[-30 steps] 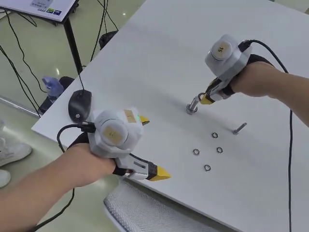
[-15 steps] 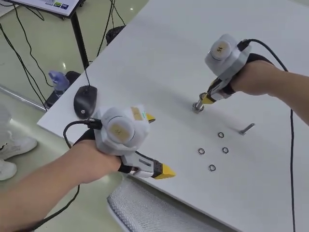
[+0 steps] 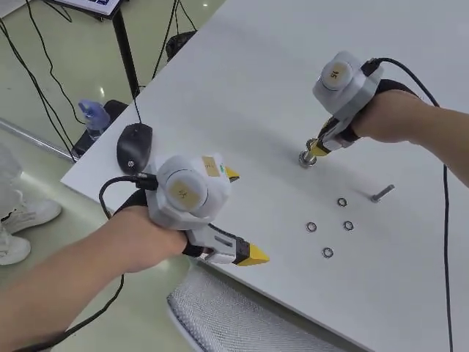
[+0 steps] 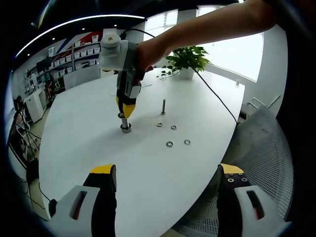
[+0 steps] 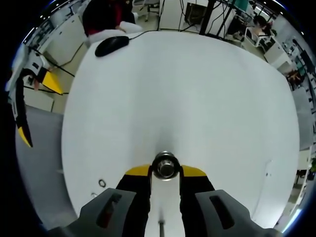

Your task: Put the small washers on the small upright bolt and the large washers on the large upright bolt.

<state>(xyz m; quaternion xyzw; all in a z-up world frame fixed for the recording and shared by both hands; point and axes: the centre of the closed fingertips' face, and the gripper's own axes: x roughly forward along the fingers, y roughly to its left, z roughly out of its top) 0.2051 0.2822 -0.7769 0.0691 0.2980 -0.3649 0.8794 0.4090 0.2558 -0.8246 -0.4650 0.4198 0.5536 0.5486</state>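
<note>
My right gripper [image 3: 314, 151] stands over the middle of the bench [image 3: 242, 81] with its fingers clamped on the large bolt [image 3: 307, 158]. In the right gripper view the yellow tips press against either side of the bolt's round top. The bolt stands with its wide base down at the bench surface.

My left gripper [image 3: 242, 215] hangs over the near edge of the bench, fingers wide apart, and looks across at the right gripper and the bolt.

Four washers [image 3: 327, 253] lie flat in a loose cluster near the large bolt, on its near-right side, each one apart from the others. The small bolt [image 3: 382, 193] is just beyond the cluster, touching none of them. In the left gripper view it reads as a thin upright shaft, but from the head view I cannot tell for certain whether it stands or lies.

A black mouse [image 3: 135, 147] sits at the far left corner of the bench. A grey mesh chair [image 3: 220, 315] shows below the near edge, and a spray bottle [image 3: 94, 117] stands on the floor [image 3: 44, 81].
</note>
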